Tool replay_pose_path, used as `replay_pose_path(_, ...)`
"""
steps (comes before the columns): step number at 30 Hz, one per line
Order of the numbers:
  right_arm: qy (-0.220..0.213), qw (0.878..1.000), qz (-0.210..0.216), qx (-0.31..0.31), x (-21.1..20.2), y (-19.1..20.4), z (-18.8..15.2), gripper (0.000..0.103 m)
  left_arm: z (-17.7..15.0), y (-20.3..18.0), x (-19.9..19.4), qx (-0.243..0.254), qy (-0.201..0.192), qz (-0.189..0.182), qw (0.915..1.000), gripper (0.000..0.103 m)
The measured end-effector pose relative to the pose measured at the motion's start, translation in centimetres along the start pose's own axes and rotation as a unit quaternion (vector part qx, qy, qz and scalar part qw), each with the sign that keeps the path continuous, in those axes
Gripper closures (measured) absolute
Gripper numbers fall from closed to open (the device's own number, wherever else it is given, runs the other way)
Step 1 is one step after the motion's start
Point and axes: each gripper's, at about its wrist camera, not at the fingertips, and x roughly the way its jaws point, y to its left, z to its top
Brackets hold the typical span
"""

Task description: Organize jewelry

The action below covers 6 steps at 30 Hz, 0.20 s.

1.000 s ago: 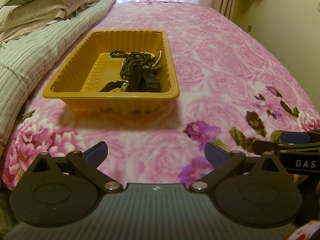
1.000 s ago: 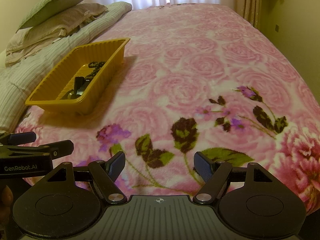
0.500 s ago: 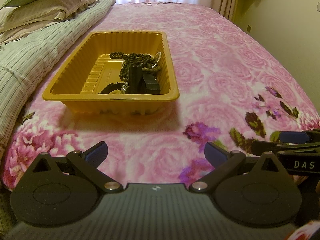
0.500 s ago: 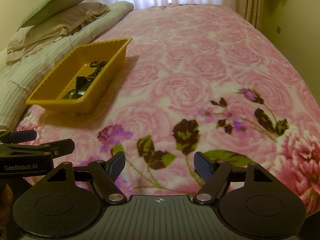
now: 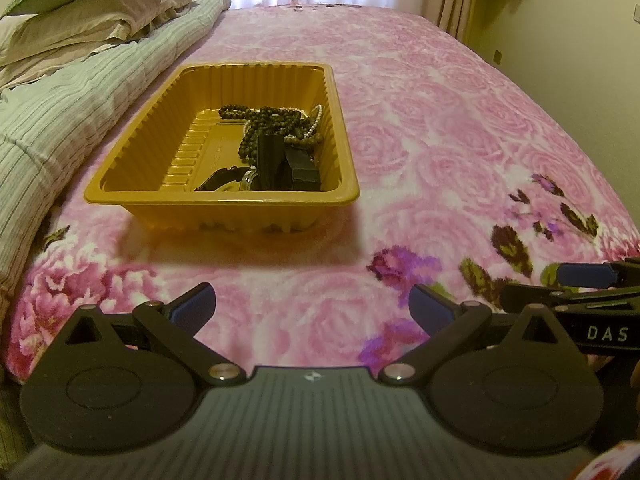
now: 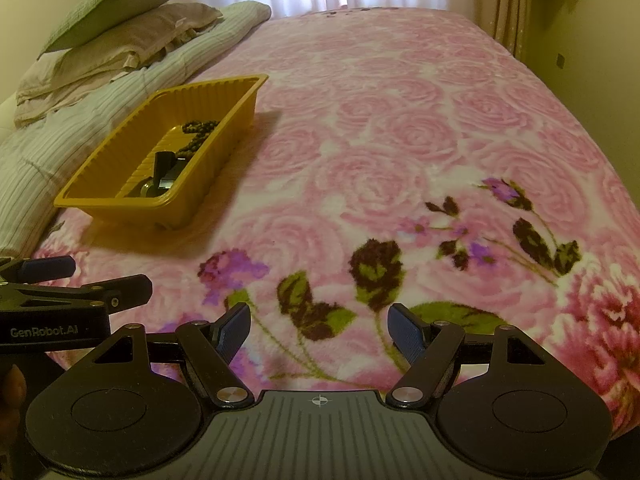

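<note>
The left gripper (image 5: 312, 308), black with blue rubber pads, hovers with its fingers spread wide and nothing between them, above the near edge of a pink rose-patterned fleece blanket (image 5: 420, 128). Straight ahead of it, well apart, sits a ribbed mustard-yellow plastic tray (image 5: 224, 200). In the tray's right half lies a tangle of dark round-bead strands (image 5: 264, 120) with a white pearl string (image 5: 316, 120) along the wall, and nearer the gripper a black strapped piece, apparently a watch (image 5: 280, 168) (its face is hard to make out). The right gripper (image 6: 320, 334), just beside the left one, is likewise spread and empty; from it the tray lies ahead to the left. Left of the tray runs a striped pale-green folded quilt (image 5: 60, 112).
</note>
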Motion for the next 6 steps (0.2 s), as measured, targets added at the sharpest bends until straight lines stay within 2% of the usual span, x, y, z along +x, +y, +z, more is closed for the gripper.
replay_pose_path(6, 0.0, 1.0, -0.001, 0.0, 0.01, 0.08, -0.02, 0.028, 0.14, 0.18, 0.12, -0.005, -0.002, -0.003, 1.0, 0.0)
